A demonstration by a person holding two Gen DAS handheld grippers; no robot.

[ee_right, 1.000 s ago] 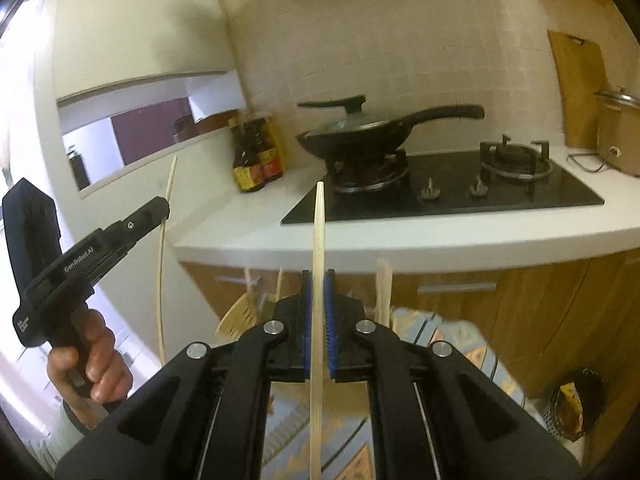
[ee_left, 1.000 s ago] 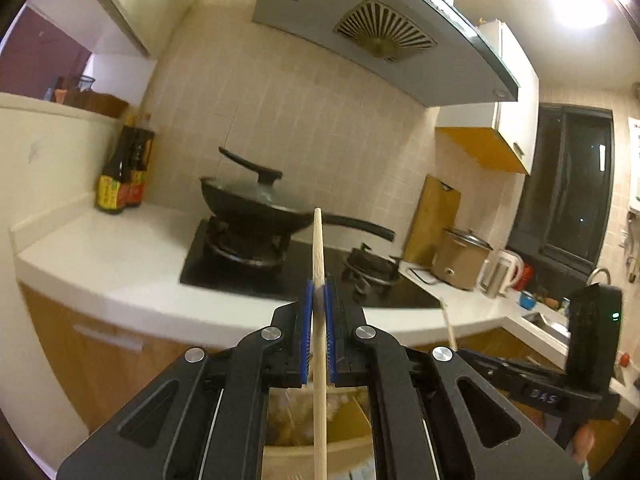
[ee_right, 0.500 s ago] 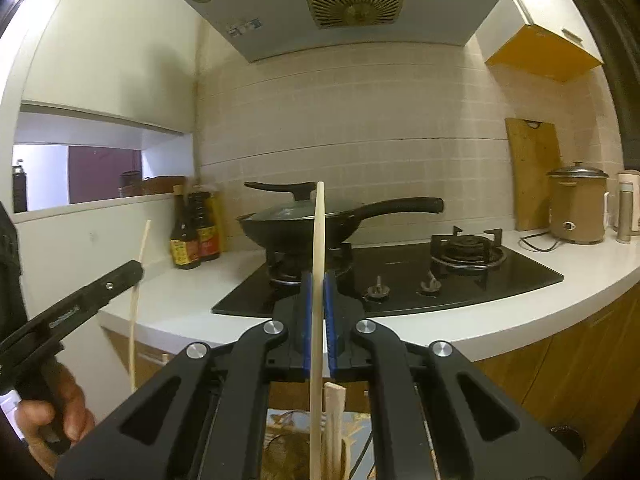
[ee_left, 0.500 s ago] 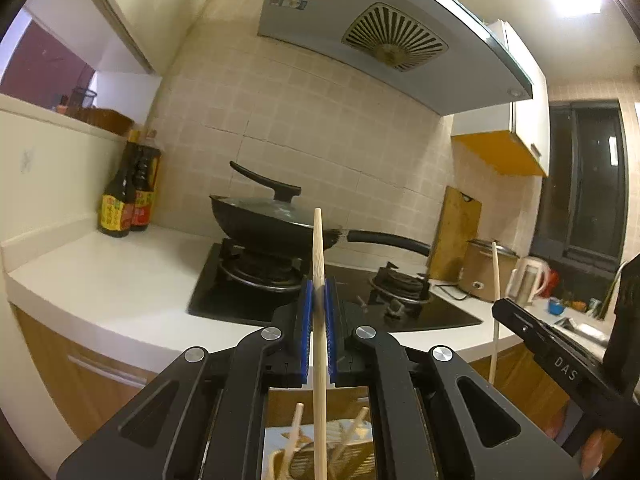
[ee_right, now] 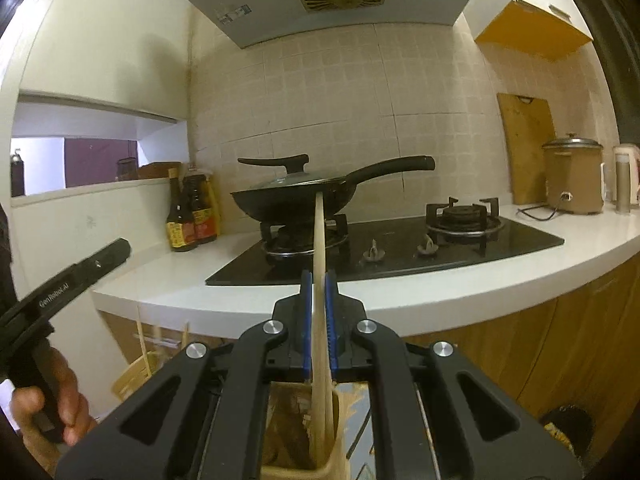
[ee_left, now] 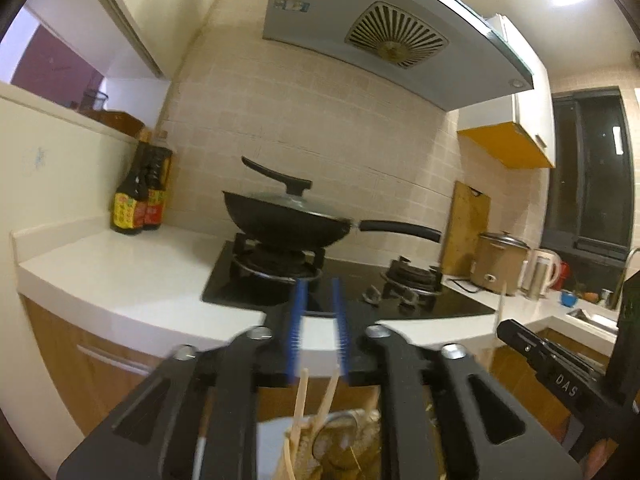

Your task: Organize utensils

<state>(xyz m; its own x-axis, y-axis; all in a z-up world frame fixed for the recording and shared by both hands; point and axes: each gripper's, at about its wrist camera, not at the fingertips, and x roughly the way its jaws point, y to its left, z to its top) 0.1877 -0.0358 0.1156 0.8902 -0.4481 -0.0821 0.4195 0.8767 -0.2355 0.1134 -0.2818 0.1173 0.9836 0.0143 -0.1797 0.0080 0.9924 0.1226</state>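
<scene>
Above the utensil holder [ee_right: 304, 436]: one chopstick [ee_right: 319, 280] is clamped upright in the right gripper [ee_right: 319, 320]; left gripper [ee_left: 318, 332] jaws, just opened, are empty. Step: depositing chopsticks. Next, release is judged needed.

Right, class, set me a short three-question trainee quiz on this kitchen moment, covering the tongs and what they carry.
1. True or false: the right tongs clamp a pale wooden chopstick.
2. Between the blue pads of the left tongs there is: A) a chopstick, B) nothing, C) a spoon.
3. Fill in: the black lidded wok sits on the black gas hob's ____ burner, as seen in the right wrist view.

Key: 1 true. 2 B; the left jaws have just been opening and the gap is empty. 3 left.
</scene>
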